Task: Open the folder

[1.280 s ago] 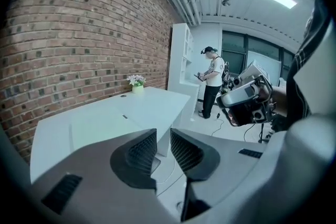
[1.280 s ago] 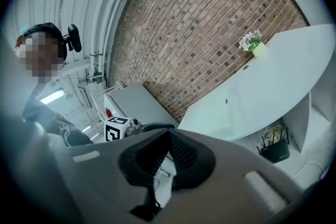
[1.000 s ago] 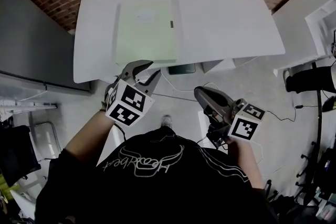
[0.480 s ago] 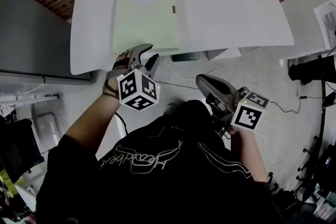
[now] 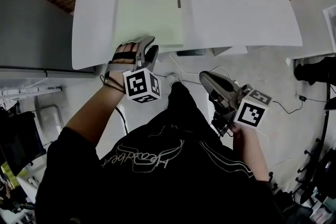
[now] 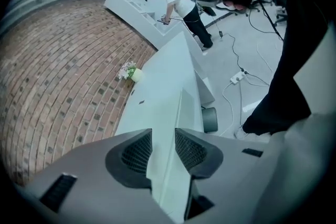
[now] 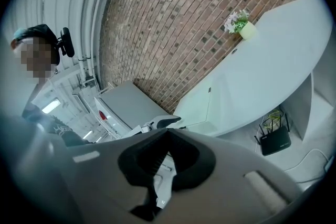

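Pale-green folder flat on white counter. Left claw just opening, released, folder's near edge in gap. Right claw clenched, empty, off counter.

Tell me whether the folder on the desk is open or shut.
Shut. The pale green folder lies flat on the white desk as a single rectangle, its cover down; no inside pages show.
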### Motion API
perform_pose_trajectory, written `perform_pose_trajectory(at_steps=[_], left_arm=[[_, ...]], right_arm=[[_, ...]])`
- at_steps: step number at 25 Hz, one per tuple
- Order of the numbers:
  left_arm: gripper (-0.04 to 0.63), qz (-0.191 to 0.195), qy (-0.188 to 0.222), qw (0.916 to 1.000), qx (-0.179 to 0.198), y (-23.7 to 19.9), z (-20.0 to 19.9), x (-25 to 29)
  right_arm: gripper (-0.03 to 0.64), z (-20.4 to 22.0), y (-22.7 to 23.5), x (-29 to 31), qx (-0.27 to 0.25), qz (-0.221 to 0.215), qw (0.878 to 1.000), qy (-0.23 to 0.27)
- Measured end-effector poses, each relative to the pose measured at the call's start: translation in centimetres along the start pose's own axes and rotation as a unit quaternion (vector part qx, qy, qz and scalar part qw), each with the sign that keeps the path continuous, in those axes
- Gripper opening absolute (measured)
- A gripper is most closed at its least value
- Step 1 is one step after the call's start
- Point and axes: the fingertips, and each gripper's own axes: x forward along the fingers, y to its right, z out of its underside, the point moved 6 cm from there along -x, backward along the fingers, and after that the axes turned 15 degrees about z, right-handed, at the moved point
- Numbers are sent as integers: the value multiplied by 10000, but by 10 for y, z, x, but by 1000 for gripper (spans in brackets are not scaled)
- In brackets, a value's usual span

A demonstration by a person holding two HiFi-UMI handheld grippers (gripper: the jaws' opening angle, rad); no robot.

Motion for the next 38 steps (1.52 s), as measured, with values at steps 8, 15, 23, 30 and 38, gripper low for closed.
perform_pose_trajectory(at_steps=[8,15,23,30,38], left_arm=[[115,-326,0,9984,452,0,2,3],[115,-541,-199,9941,919,2,2,5],[112,-488,-218,9944,909,1,1,6],[41,-207,-231,9959,849,5,-1,8],[28,-41,-311,9959,854,6,-1,8]], right_arm=[[3,0,21,10,156,150,9997,-148],[3,1,22,21,173,81,9995,-247],[3,2,26,25,205,33,9994,-276],[3,2,29,26,240,38,9994,-264],[3,3,34,31,269,72,9992,-303]])
